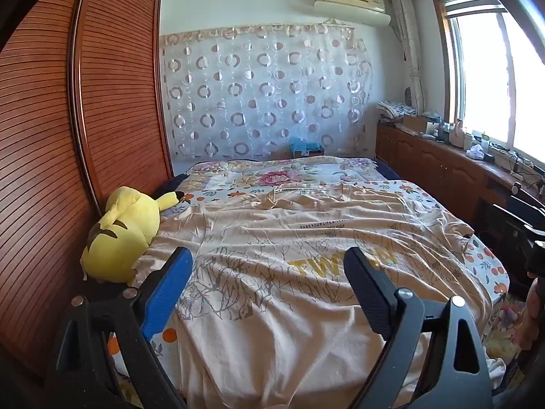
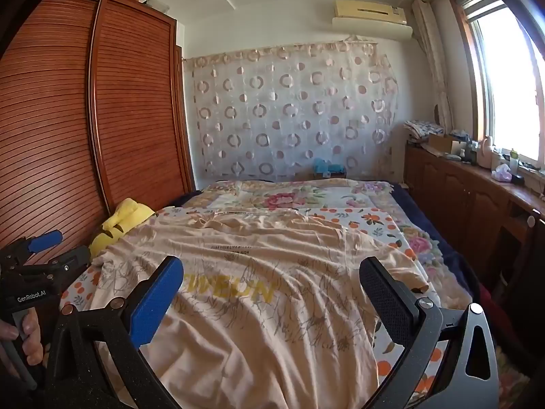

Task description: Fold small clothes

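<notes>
A peach T-shirt [image 1: 289, 255] with grey branch print and yellow lettering lies spread, wrinkled, on the bed; the right wrist view shows the same T-shirt [image 2: 272, 289]. My left gripper [image 1: 269, 276] hovers open above the shirt's near left part, nothing between its blue and black fingers. Over the shirt's near right part my right gripper [image 2: 272, 286] is also open and holds nothing. In the right wrist view the left gripper [image 2: 44, 248] appears at the left edge, held by a hand [image 2: 20, 334].
A yellow plush toy [image 1: 122, 231] lies at the bed's left edge against the slatted wooden wardrobe [image 1: 85, 119]. A floral quilt [image 1: 272, 173] covers the far bed. A cluttered wooden cabinet [image 1: 442, 167] runs under the window on the right. A patterned curtain [image 1: 265, 92] hangs behind.
</notes>
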Demonstrator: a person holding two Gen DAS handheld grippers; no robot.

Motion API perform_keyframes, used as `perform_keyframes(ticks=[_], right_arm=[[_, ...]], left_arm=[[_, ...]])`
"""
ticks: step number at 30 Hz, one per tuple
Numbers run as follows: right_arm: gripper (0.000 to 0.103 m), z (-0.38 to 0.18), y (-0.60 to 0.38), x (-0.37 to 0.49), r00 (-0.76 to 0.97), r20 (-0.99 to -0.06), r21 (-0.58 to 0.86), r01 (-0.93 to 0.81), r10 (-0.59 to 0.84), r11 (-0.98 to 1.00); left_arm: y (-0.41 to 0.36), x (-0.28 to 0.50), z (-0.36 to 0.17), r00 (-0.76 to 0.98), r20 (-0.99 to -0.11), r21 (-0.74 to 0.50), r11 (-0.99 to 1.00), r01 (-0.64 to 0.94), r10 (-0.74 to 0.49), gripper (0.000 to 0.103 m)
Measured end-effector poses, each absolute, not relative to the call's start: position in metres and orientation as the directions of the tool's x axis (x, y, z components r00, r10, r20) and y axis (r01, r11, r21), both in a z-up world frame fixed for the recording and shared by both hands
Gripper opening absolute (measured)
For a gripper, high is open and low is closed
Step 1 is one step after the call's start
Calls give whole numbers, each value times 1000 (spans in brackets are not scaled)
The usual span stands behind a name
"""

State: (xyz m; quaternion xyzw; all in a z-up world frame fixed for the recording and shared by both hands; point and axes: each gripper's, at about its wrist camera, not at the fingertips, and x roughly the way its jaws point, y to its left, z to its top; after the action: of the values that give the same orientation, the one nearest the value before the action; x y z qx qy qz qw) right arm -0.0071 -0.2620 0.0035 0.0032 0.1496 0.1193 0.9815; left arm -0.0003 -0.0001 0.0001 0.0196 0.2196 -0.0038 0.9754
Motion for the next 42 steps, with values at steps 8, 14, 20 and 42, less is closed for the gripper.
perform_keyframes(ticks=[8, 14, 20, 42], right_arm=[[103, 3, -262, -7, 928, -290, 40, -232, 234, 972], [103, 0, -261, -10, 928, -291, 40, -231, 232, 972], [103, 1, -262, -8, 928, -292, 40, -231, 233, 972], [103, 4, -261, -8, 929, -288, 41, -230, 232, 972]], left_arm=[[-1, -1, 0, 905, -426, 32, 999, 18, -3, 91], [-2, 0, 2, 907, -421, 34, 999, 18, -2, 91], [-1, -3, 3, 907, -422, 33, 999, 18, -2, 91], [0, -4, 3, 909, -416, 30, 999, 18, -4, 91]])
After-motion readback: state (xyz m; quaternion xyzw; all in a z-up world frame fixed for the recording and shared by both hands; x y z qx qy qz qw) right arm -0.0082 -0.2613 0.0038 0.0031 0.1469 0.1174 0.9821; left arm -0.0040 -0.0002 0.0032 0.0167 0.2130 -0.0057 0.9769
